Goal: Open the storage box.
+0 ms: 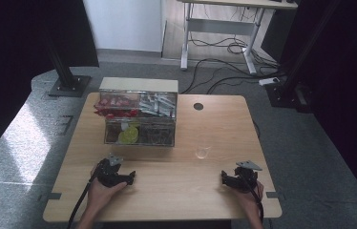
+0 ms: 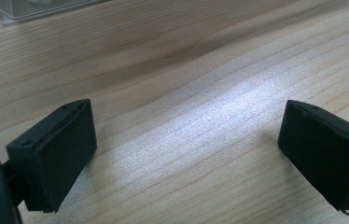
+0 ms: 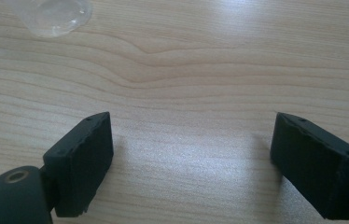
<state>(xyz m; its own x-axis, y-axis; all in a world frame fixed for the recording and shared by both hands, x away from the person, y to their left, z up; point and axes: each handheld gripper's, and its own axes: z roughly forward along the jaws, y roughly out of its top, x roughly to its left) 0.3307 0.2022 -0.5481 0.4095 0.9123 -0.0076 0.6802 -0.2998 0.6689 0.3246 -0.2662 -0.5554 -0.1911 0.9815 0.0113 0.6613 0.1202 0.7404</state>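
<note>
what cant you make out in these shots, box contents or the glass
- Clear box, high view: red packs, white sachets and a green item show; too small to identify.
- Box, left gripper view: cut off by the top edge.
- Clear glass, high view: too small to tell if empty; in the right gripper view the top edge cuts it.

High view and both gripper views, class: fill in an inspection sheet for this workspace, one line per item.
Surface: wooden table, bare around the grippers.
Job's things: clear organiser box at the far middle, compartments holding red items, white packets and something yellow-green; clear cup to its right.
Clutter: nothing seen.
Grippers: left gripper and right gripper rest low at the near edge, jaws open, nothing between them.
Cables: black cable trails from the left gripper; loose cables on the floor beyond.
Surroundings: grey floor, another desk behind.
</note>
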